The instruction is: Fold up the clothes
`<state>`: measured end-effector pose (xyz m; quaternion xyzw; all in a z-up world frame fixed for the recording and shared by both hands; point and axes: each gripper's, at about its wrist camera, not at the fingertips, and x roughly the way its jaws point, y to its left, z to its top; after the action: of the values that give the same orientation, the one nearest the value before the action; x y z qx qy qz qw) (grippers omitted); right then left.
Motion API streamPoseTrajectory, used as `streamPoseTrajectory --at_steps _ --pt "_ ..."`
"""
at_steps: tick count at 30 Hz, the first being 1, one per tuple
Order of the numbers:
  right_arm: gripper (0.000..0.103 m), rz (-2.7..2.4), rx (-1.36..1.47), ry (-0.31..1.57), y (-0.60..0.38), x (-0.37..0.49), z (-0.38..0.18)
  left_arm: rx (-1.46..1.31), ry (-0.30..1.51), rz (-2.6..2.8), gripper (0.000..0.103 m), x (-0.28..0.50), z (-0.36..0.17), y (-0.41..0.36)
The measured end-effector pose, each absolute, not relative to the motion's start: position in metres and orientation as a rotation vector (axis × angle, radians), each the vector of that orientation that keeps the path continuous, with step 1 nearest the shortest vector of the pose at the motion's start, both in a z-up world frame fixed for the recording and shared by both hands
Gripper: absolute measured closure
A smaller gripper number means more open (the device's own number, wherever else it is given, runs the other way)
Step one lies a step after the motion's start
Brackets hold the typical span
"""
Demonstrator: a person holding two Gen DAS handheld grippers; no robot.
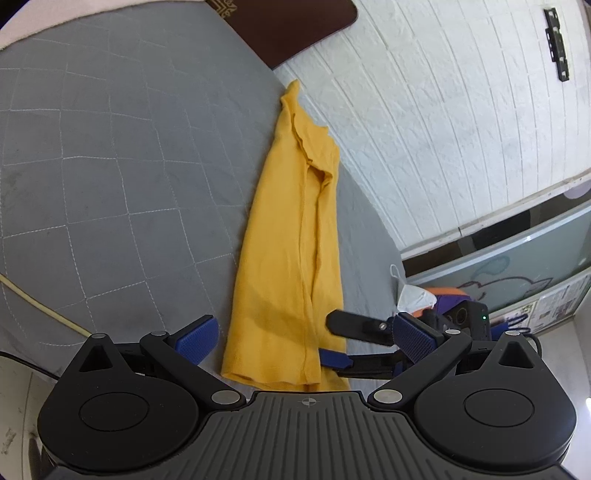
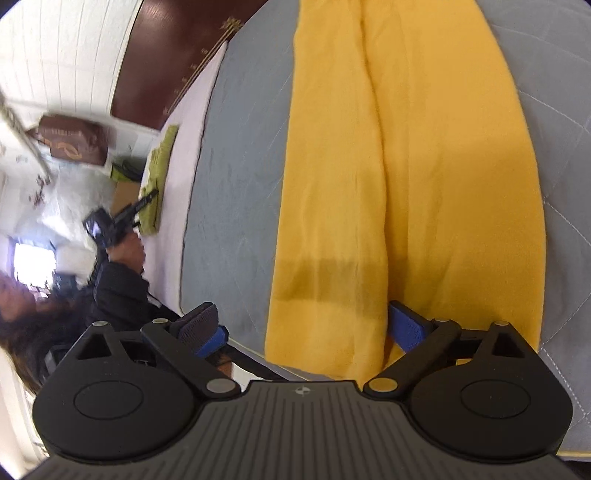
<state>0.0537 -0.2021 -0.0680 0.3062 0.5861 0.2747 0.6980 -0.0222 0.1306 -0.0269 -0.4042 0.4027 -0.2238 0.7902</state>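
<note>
A yellow garment (image 1: pixel 284 236), folded into a long narrow strip, lies on the grey quilted bed cover (image 1: pixel 110 147) and runs away toward the wall. In the left wrist view my left gripper (image 1: pixel 304 339) is open, and the strip's near hem lies below the gap between its blue pads. My right gripper (image 1: pixel 330 341) comes in from the right at the hem's right corner. In the right wrist view the right gripper (image 2: pixel 306 328) is open wide over the garment's (image 2: pixel 406 184) near end, and the cloth lies loose between the pads. The left gripper (image 2: pixel 146 199) shows far left in a hand.
A white brick-pattern wall (image 1: pixel 443 110) runs close along the bed's right side, and a brown headboard (image 1: pixel 295 26) stands at the far end. A white face mask (image 1: pixel 410 291) and a glass-topped surface (image 1: pixel 517 258) sit at right. A green cloth (image 2: pixel 159 177) lies on the pale sheet.
</note>
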Motion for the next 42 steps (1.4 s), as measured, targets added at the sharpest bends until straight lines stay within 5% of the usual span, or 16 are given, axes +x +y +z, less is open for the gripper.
streamPoseTrajectory --at_steps 1,2,3,5,7,21,28,39,42 --pt "0.017 0.610 0.672 1.311 -0.201 0.053 -0.068 -0.872 0.867 -0.483 0.000 -0.022 -0.027 0.131" --pt "0.034 0.602 0.674 1.317 -0.202 0.053 -0.069 -0.873 0.867 -0.483 0.000 -0.022 -0.028 0.131" --pt "0.066 0.586 0.685 1.325 -0.204 0.053 -0.071 -0.874 0.867 -0.485 0.000 -0.022 -0.028 0.131" --pt "0.095 0.560 0.705 1.335 -0.210 0.051 -0.078 -0.873 0.865 -0.487 0.000 -0.022 -0.028 0.131" --pt "0.099 0.551 0.751 1.334 -0.217 0.049 -0.085 -0.872 0.864 -0.487 0.000 -0.022 -0.028 0.132" --pt "0.099 0.752 1.059 1.203 -0.179 0.053 -0.037 -0.894 0.798 -0.446 0.000 -0.031 -0.018 0.155" --pt "0.100 0.475 1.041 1.337 -0.219 0.029 -0.108 -0.888 0.825 -0.442 0.000 -0.029 -0.027 0.154" --pt "0.096 0.490 0.870 1.339 -0.212 0.031 -0.102 -0.847 0.830 -0.513 0.000 -0.013 -0.013 0.116" --pt "0.081 0.527 0.869 1.354 -0.212 0.027 -0.098 -0.833 0.832 -0.527 0.000 -0.006 -0.010 0.107"
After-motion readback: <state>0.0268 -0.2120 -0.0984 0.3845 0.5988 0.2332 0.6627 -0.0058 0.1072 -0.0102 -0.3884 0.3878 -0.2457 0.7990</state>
